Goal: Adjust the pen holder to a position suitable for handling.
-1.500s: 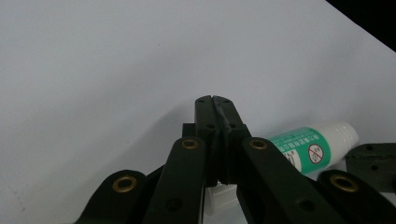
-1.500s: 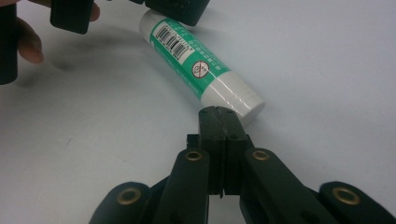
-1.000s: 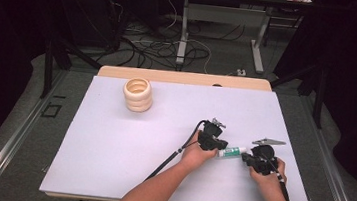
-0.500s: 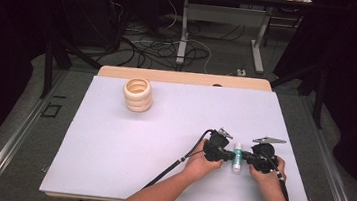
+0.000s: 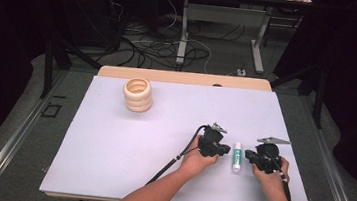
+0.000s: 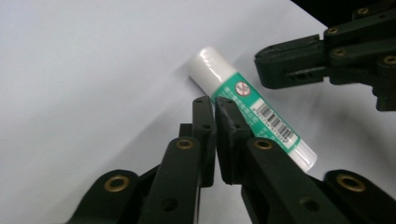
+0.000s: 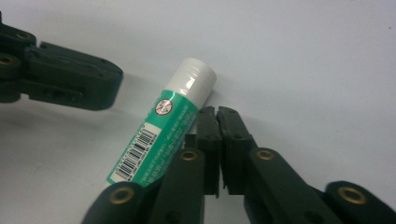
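Right now a glue stick (image 5: pixel 237 157) lies flat on the white tabletop (image 5: pixel 111 144), and everything else sits around it. Its body is green and white with a barcode, and its white cap (image 6: pixel 208 65) points toward the far edge of the tabletop. Just to the left of the glue stick the left gripper (image 5: pixel 220 148) rests in the person's left hand (image 5: pixel 199 159); just to its right sits the right gripper (image 5: pixel 249 155) in the right hand (image 5: pixel 270 173). Neither gripper holds the glue stick. In the left gripper view the two black jaws stand nearly together, with only a thin slit between them and nothing in it, their tips just beside the stick's label. The right gripper view gives the same picture from the other side: jaws almost closed, a narrow gap, empty, tips close to the stick near its cap. Both pairs of jaws have just been opening a little. Well apart from the glue stick, toward the far left of the tabletop, stands a cream ringed holder (image 5: pixel 138 94).
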`<act>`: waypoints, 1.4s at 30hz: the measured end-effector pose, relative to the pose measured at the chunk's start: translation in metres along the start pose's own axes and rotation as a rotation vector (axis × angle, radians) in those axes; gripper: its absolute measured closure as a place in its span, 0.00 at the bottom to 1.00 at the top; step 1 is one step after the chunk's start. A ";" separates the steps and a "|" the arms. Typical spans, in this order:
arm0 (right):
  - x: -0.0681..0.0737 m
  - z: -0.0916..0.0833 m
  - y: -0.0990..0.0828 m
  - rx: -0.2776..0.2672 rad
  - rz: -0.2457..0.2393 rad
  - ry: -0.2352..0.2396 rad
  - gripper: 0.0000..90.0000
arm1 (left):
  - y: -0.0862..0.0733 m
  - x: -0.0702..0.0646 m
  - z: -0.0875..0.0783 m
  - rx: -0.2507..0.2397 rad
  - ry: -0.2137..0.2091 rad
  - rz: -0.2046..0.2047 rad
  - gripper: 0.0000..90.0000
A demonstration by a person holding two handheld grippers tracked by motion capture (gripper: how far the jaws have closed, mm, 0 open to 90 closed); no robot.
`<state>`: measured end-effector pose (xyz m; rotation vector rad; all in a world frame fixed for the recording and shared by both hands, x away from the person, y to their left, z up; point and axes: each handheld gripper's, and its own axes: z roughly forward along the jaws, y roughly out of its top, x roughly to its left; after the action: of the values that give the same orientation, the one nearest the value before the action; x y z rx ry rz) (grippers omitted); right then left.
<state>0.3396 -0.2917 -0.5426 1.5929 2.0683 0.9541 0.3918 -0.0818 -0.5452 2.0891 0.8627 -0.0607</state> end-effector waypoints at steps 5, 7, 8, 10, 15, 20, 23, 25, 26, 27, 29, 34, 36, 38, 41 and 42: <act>-0.002 -0.005 0.001 -0.029 0.024 -0.008 0.84 | 0.004 0.003 -0.009 -0.024 0.008 -0.010 0.84; -0.003 -0.007 0.001 -0.042 0.023 -0.011 0.81 | 0.005 0.005 -0.014 -0.035 0.014 -0.010 0.81; -0.003 -0.007 0.001 -0.047 0.025 -0.010 0.78 | 0.007 0.006 -0.018 -0.055 0.032 -0.015 0.79; -0.002 -0.008 0.002 -0.054 0.032 -0.020 0.73 | 0.007 0.006 -0.020 -0.063 0.042 -0.017 0.75; -0.002 -0.011 0.003 -0.081 0.037 -0.047 0.58 | 0.015 0.016 -0.042 -0.116 0.086 0.002 0.63; -0.001 -0.014 0.004 -0.115 0.033 -0.052 0.45 | 0.020 0.022 -0.057 -0.147 0.131 0.006 0.51; 0.000 -0.014 0.005 -0.142 0.022 -0.042 0.40 | 0.024 0.029 -0.069 -0.165 0.171 0.001 0.43; 0.001 -0.014 0.005 -0.154 0.016 -0.035 0.35 | 0.026 0.031 -0.075 -0.169 0.205 0.019 0.40; 0.003 -0.014 0.005 -0.152 0.020 -0.028 0.35 | 0.026 0.033 -0.078 -0.173 0.214 0.023 0.38; 0.003 -0.014 0.006 -0.155 0.012 -0.030 0.35 | 0.026 0.033 -0.078 -0.173 0.214 0.023 0.36; 0.004 -0.014 0.006 -0.156 0.009 -0.028 0.33 | 0.028 0.036 -0.083 -0.196 0.219 0.011 0.32; 0.004 -0.015 0.006 -0.164 0.010 -0.033 0.22 | 0.032 0.048 -0.098 -0.232 0.249 0.017 0.29; 0.002 -0.016 0.007 -0.160 0.020 -0.037 0.19 | 0.034 0.054 -0.105 -0.248 0.246 0.006 0.28; 0.002 -0.017 0.007 -0.156 0.034 -0.044 0.17 | 0.035 0.060 -0.112 -0.271 0.241 -0.026 0.27; 0.000 -0.018 0.007 -0.161 0.045 -0.046 0.16 | 0.036 0.072 -0.124 -0.271 0.257 -0.040 0.26; 0.000 -0.018 0.007 -0.161 0.045 -0.046 0.16 | 0.036 0.075 -0.127 -0.271 0.265 -0.046 0.26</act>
<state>0.3329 -0.2957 -0.5249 1.5682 1.8813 1.0605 0.4381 0.0378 -0.4642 1.8461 1.0165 0.2992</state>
